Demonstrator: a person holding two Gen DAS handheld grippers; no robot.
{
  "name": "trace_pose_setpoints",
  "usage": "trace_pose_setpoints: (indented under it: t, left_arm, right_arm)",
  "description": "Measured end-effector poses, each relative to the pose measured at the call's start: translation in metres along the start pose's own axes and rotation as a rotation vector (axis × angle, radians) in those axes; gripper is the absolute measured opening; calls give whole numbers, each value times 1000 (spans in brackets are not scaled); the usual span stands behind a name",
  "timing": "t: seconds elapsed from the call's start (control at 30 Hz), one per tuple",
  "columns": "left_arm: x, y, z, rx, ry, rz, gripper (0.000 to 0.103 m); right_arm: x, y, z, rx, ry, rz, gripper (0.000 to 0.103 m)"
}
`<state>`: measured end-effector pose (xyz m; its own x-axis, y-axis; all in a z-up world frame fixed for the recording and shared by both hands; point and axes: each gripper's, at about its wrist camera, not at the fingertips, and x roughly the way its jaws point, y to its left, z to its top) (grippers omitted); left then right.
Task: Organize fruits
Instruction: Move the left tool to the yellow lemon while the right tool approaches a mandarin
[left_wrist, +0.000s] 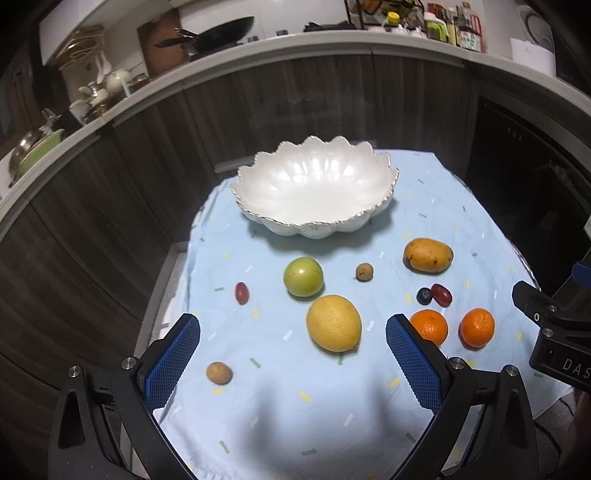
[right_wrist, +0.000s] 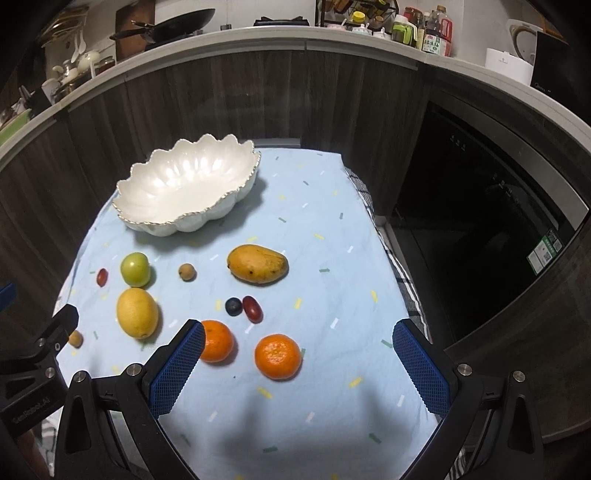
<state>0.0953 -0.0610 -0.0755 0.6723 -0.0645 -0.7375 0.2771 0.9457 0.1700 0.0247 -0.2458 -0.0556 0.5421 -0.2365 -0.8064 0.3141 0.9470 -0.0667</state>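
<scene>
A white scalloped bowl (left_wrist: 316, 188) (right_wrist: 186, 190) stands empty at the back of a light blue cloth (left_wrist: 280, 406) (right_wrist: 325, 236). In front of it lie a mango (left_wrist: 428, 255) (right_wrist: 257, 264), a green apple (left_wrist: 303, 277) (right_wrist: 135, 269), a lemon (left_wrist: 334, 322) (right_wrist: 137, 312), two tangerines (left_wrist: 430, 326) (left_wrist: 477, 327) (right_wrist: 217, 340) (right_wrist: 277, 356), a blueberry (left_wrist: 424, 295) (right_wrist: 233, 306), red grapes (left_wrist: 441, 294) (left_wrist: 242, 292) (right_wrist: 252, 309) and small brown fruits (left_wrist: 364, 272) (left_wrist: 219, 372). My left gripper (left_wrist: 293, 325) is open above the lemon's near side. My right gripper (right_wrist: 299, 332) is open over the tangerines.
A dark wood cabinet front and a counter (left_wrist: 258, 59) with a pan, bottles and dishes curve behind the table. A dark oven door (right_wrist: 480, 229) stands to the right. A checked towel (right_wrist: 402, 273) shows under the cloth's right edge.
</scene>
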Motion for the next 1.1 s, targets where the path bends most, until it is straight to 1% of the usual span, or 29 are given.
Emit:
trace_pose_setpoints:
  t: [0.23, 0.43, 0.63, 0.7, 0.83, 1.03, 1.1]
  left_arm:
    - [24, -7, -1, 11, 22, -30, 103]
    - [47, -13, -4, 18, 45, -35, 102]
    - [69, -18, -11, 21, 63, -38, 102]
    - [76, -19, -12, 22, 70, -41, 102]
    - [89, -22, -15, 18, 89, -50, 102]
    - [100, -23, -18, 13, 98, -63, 101]
    - [102, -24, -19, 10, 102, -69, 99]
  right_arm:
    - [22, 0, -5, -13, 14, -5, 102]
    - [41, 0, -11, -28, 28, -16, 100]
    - [63, 4, -21, -49, 59, -12, 93]
    - [69, 5, -24, -56, 69, -9, 89]
    - [77, 7, -29, -61, 91, 0, 84]
    - [88, 9, -35, -57, 129, 28, 77]
    - [92, 11, -37, -58, 144, 37, 73]
